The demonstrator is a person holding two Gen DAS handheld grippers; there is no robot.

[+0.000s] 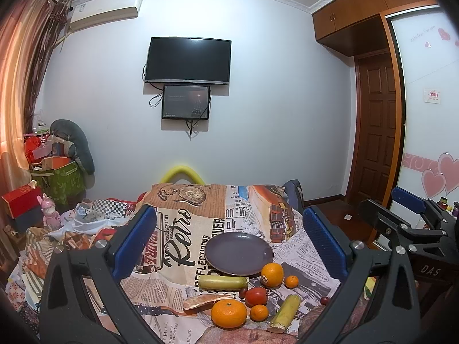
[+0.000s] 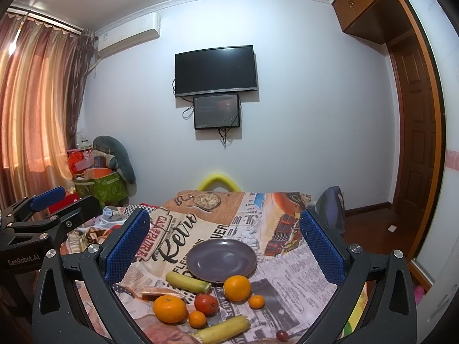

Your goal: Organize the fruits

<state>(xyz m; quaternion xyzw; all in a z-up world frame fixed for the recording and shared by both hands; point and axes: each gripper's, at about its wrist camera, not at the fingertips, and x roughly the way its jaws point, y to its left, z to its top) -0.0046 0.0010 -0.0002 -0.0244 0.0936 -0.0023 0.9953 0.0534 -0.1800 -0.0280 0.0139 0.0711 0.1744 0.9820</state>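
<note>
Fruit pile [image 1: 246,301] seen at 6 o'clock of empty plate [image 1: 238,253] on bench. Both jaws held wide open, nothing gripped. Large orange [image 2: 237,287] judged nearer right gripper [image 2: 226,246].

- A pale wall [image 1: 258,100] carries a dark television [image 1: 188,60], with a smaller screen [image 1: 186,102] mounted just below it, cables dangling.
- An air conditioner [image 1: 106,11] sits high up near the ceiling, beside striped curtains [image 1: 20,86] glowing orange with daylight.
- A brown wooden door [image 1: 375,132] stands at right, with wooden cabinets [image 1: 352,8] above it.
- A green box [image 1: 61,182] heaped with clutter stands in the left corner.
- The floor [image 1: 341,215] is dark reddish wood.
</note>
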